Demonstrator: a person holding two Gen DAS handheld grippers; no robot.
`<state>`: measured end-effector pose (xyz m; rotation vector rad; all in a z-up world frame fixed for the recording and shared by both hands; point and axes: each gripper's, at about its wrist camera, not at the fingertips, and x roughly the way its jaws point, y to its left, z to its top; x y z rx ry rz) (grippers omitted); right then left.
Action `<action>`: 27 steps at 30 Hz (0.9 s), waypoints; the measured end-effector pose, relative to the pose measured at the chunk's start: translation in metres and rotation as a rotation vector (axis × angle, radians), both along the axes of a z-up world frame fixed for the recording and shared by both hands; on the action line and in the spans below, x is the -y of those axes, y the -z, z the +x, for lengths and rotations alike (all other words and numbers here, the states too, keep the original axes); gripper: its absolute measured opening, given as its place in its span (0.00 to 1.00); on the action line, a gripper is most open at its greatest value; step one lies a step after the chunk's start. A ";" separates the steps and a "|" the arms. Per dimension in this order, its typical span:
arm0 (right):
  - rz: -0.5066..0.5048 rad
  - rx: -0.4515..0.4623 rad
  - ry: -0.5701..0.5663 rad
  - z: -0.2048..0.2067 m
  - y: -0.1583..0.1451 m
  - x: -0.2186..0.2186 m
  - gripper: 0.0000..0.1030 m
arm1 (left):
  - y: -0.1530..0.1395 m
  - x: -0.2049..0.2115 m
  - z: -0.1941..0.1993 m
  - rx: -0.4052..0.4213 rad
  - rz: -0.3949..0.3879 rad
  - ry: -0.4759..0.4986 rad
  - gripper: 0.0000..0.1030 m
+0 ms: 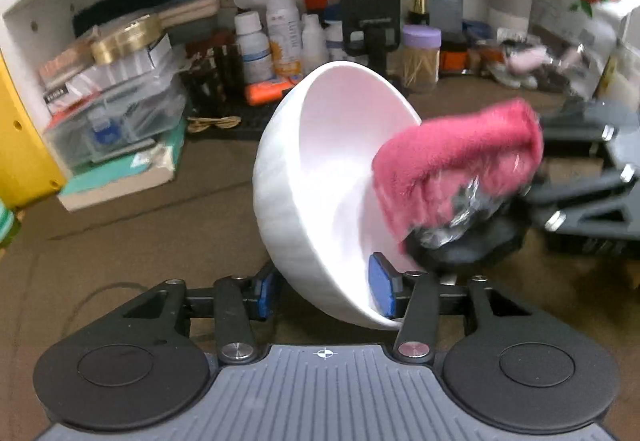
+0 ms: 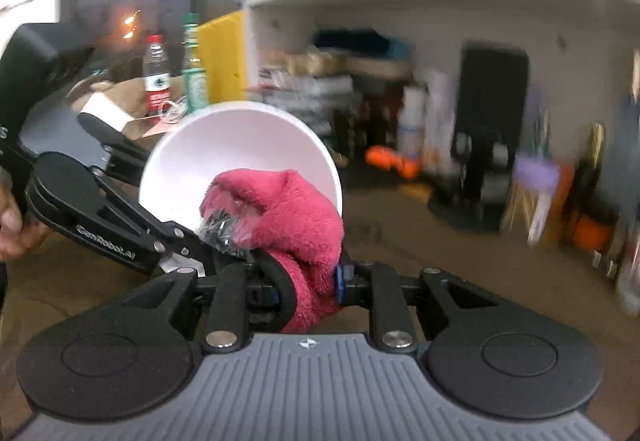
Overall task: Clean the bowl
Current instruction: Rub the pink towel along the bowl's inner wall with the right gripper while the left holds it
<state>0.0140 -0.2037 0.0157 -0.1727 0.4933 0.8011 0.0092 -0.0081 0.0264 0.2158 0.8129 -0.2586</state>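
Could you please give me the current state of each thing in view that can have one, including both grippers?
white bowl: lifted, tipped on its side, its wall between the left gripper's pads.
pink cloth: bunched, clamped in the right gripper, pushed into the bowl's mouth.
left gripper: one pad inside the bowl, one outside against it.
right gripper: shut on the cloth.
red-capped bottle: upright, capped.

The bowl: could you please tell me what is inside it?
Inside the tilted white bowl, a pink cloth held by the right gripper presses near its rim. The left gripper's blue pad sits inside too. The wall under the cloth is hidden.
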 end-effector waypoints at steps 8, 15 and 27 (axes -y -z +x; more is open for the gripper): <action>-0.026 -0.012 0.036 0.000 0.001 -0.004 0.22 | 0.014 0.004 0.011 0.037 -0.126 -0.169 0.62; -0.044 0.024 0.036 0.006 -0.002 -0.009 0.22 | 0.006 0.011 0.003 0.015 -0.048 -0.033 0.50; -0.343 0.628 -0.246 -0.066 -0.012 -0.045 0.21 | 0.000 0.002 -0.006 -0.040 -0.020 0.053 0.50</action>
